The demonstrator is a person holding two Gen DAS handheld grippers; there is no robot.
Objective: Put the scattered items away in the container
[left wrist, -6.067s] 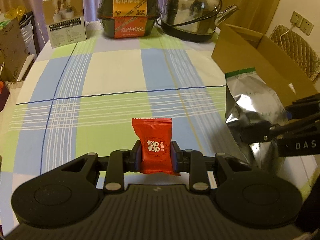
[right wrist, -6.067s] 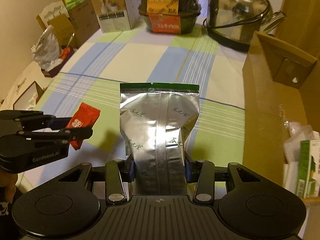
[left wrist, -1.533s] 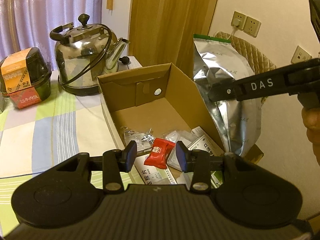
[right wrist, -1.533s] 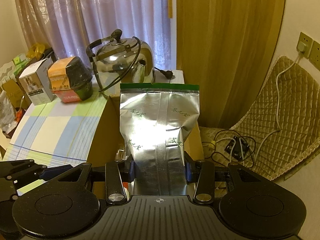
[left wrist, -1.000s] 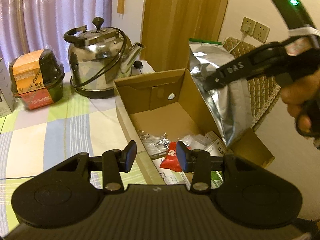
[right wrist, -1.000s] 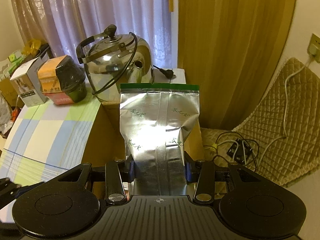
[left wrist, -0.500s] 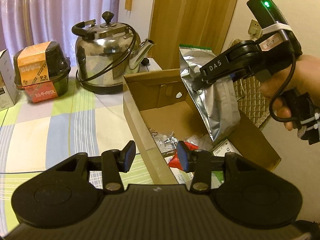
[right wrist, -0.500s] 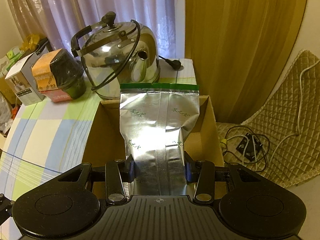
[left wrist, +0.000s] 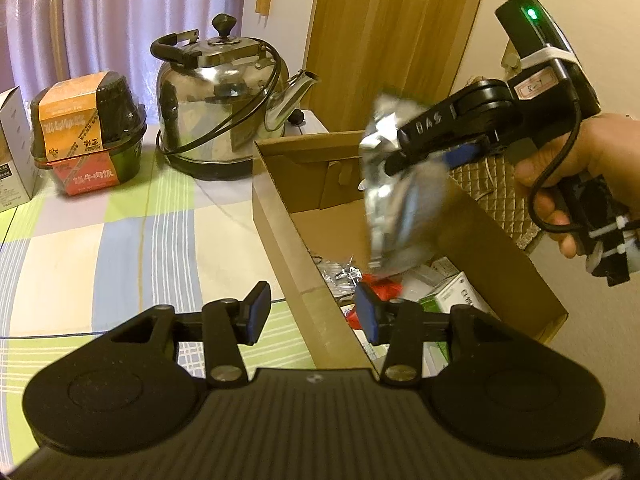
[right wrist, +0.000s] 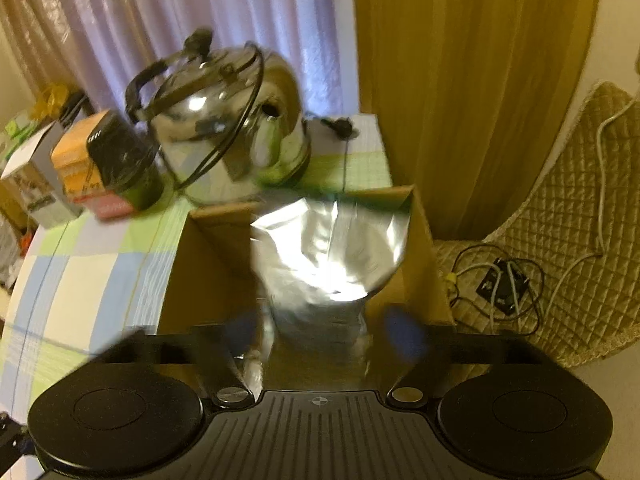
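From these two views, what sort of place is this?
Probably a lived-in home room: a checked tablecloth, a steel kettle, curtains and a cardboard box of small household items.

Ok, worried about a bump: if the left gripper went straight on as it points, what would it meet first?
Probably the side wall of the cardboard box, which stands right between the fingers of the open left gripper; depth is unclear.

Left claw (left wrist: 312,312) held low and level, blue pads spread wide with nothing between them. Right claw (left wrist: 394,160) gripped in a hand (left wrist: 576,176), angled downward, fingers blurred and parted.
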